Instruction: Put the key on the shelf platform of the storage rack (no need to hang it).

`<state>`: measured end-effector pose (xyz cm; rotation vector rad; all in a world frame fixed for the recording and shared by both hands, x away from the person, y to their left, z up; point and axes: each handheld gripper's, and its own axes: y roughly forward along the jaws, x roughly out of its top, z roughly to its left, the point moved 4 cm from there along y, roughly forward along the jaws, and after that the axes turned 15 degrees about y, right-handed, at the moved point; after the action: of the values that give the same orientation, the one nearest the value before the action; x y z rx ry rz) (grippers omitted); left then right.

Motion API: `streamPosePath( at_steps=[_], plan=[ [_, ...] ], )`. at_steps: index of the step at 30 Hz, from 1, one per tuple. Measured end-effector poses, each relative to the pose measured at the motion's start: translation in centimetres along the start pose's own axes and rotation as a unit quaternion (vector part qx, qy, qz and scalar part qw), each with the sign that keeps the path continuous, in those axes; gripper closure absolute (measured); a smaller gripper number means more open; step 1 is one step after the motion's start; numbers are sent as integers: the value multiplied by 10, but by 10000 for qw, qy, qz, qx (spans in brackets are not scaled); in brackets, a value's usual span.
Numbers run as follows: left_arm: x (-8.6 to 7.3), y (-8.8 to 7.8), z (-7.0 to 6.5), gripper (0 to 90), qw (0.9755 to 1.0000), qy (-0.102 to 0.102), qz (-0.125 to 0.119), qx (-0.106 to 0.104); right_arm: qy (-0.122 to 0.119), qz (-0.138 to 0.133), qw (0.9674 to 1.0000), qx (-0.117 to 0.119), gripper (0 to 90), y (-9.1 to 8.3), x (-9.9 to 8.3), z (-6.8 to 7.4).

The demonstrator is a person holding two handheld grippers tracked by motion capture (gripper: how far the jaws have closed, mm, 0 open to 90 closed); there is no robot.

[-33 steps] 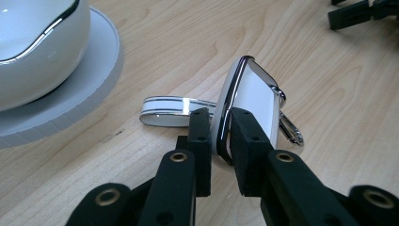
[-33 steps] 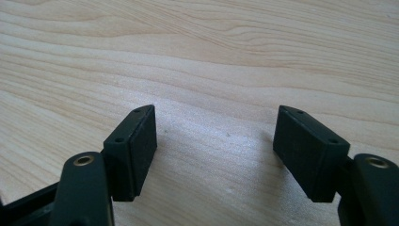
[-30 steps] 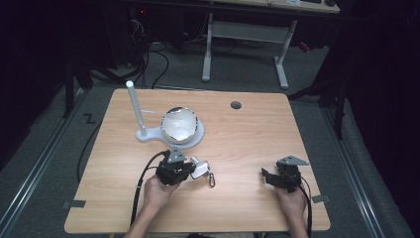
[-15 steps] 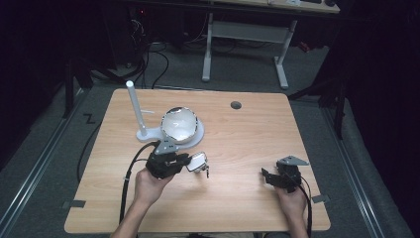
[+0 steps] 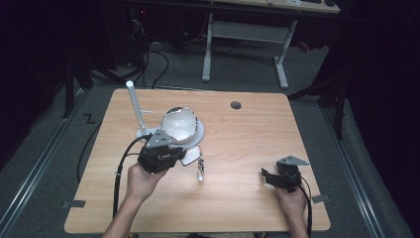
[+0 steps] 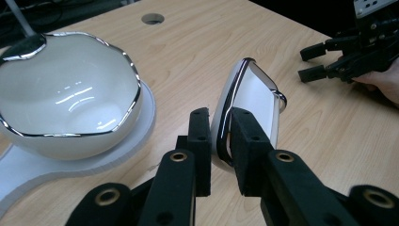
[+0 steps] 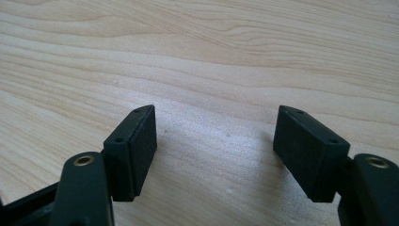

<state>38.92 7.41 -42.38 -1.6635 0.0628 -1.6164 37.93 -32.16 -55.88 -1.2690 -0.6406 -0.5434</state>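
Left hand-held gripper [image 6: 219, 141]: your jaws pinch the rim of a small white dish [image 6: 254, 106], tilted on edge, centre of the left gripper view.
Right hand-held gripper [image 7: 214, 141]: your jaws stand wide apart over bare surface [image 7: 211, 56].
White bowl [image 5: 179, 124]: on a white base [image 5: 198, 135] with an upright post [image 5: 134, 106], left of centre in the high view, just beside the dish.
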Motion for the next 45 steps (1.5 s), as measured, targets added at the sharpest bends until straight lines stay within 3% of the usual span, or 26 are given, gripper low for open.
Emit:
streamPosePath(
  at_steps=[14, 22, 45],
  plan=[
    [16, -29, 24, 790, 9991, -176, -222, 312, 4, 1, 10000, 0, 312, 0, 0, 0],
    [24, -37, 39, 791, 9984, -173, -177, 517, 2, 1, 10000, 2, 312, 0, 0, 0],
    [37, -34, 80, 790, 9940, -521, -145, 952, -11, 7, 10000, 4, 310, 0, 0, 0]
  ],
)
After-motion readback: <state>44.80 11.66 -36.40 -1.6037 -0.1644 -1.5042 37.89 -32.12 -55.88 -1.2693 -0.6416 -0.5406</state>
